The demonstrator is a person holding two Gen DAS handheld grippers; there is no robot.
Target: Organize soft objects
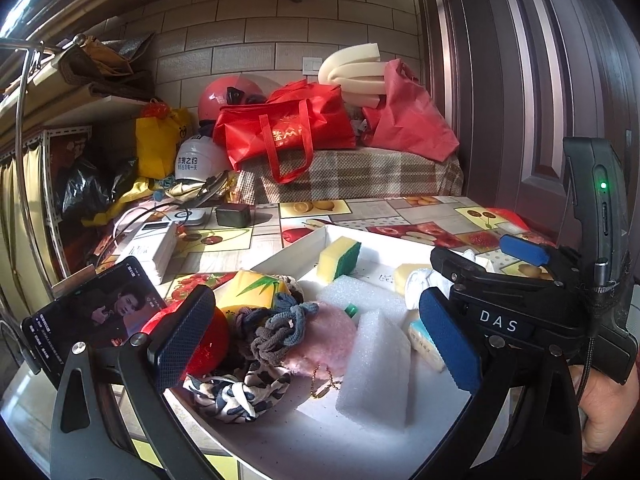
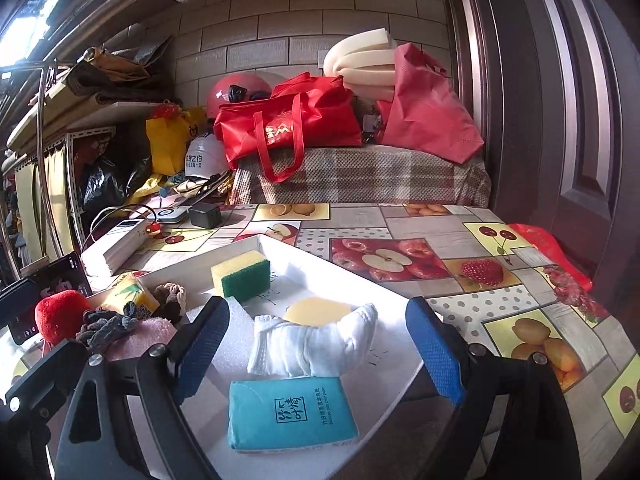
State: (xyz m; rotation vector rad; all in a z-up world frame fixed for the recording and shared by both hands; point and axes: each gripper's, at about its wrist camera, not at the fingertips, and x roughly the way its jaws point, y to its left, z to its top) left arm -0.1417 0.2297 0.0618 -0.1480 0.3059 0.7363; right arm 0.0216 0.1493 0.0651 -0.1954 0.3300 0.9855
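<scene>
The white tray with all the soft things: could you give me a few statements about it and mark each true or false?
1. A teal tissue pack lies between the open fingers of the right gripper. True.
2. The yellow-and-green sponge is clamped in a gripper. False: it sits free on the white tray.
3. The left gripper is open and holds nothing. True.
4. The folded white cloth lies on the fruit-print tablecloth, outside the tray. False: it lies inside the tray.
5. A red plush toy sits at the tray's left end. True.
</scene>
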